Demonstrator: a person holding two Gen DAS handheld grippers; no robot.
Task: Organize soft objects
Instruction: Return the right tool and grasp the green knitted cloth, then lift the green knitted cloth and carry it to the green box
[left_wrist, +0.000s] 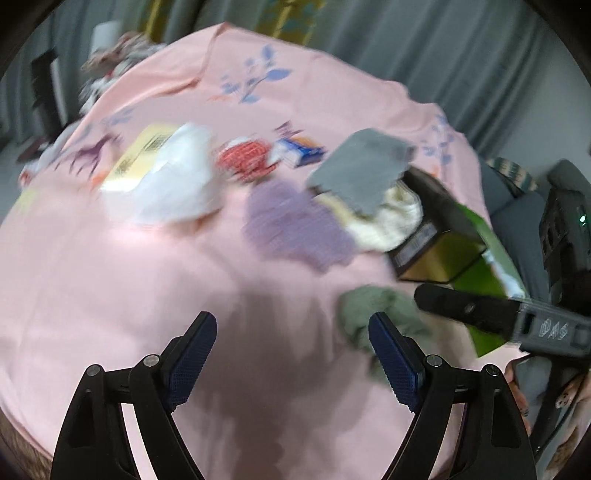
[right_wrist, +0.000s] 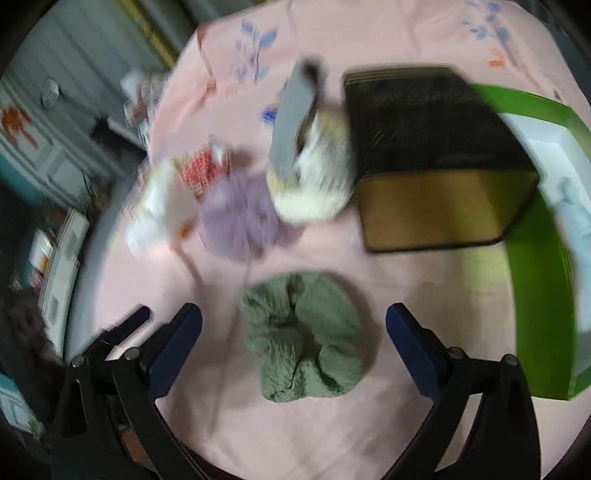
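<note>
A green fluffy cloth (right_wrist: 306, 339) lies on the pink sheet between the open fingers of my right gripper (right_wrist: 295, 332); it also shows in the left wrist view (left_wrist: 369, 314). Beyond it lie a purple cloth (right_wrist: 236, 221), a cream fluffy item (right_wrist: 321, 184) under a grey cloth (right_wrist: 291, 125), a red mesh item (right_wrist: 201, 170) and a white soft item (right_wrist: 155, 206). My left gripper (left_wrist: 291, 343) is open and empty over bare sheet. The right gripper's body (left_wrist: 498, 314) shows at the right of the left wrist view.
A dark and gold box (right_wrist: 436, 162) stands right of the cream item. A green box with a white lining (right_wrist: 543, 258) sits at the far right. A yellow packet (left_wrist: 136, 158) and a blue-and-white packet (left_wrist: 299, 149) lie farther back. Grey curtains hang behind the bed.
</note>
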